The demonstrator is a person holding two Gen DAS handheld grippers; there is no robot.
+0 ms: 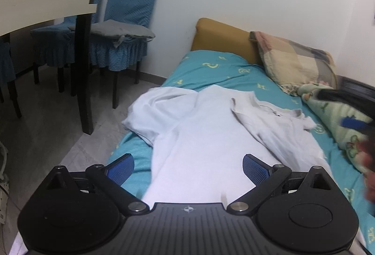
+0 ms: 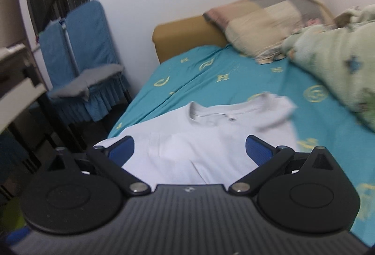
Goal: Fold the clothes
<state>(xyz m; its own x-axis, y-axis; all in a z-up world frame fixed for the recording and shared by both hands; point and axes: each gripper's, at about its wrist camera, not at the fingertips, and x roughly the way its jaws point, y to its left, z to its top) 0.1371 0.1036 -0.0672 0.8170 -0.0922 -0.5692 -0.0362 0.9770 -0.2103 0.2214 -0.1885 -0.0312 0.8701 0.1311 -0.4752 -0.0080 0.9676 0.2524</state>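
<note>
A white T-shirt (image 1: 211,128) lies spread on the teal bed sheet (image 1: 211,67), with one sleeve bunched at the left bed edge and the right side folded over near the collar. My left gripper (image 1: 188,167) is open and empty, above the shirt's lower part. In the right wrist view the shirt (image 2: 199,138) shows its collar facing away, and my right gripper (image 2: 189,149) is open and empty above it. The right gripper also shows blurred at the right edge of the left wrist view (image 1: 356,114).
A patchwork pillow (image 1: 293,60) and a green blanket (image 2: 339,63) lie at the head and right side of the bed. A mustard headboard (image 1: 220,37) stands against the wall. Blue covered chairs (image 1: 121,27) and a table (image 1: 46,9) stand to the left on the tiled floor.
</note>
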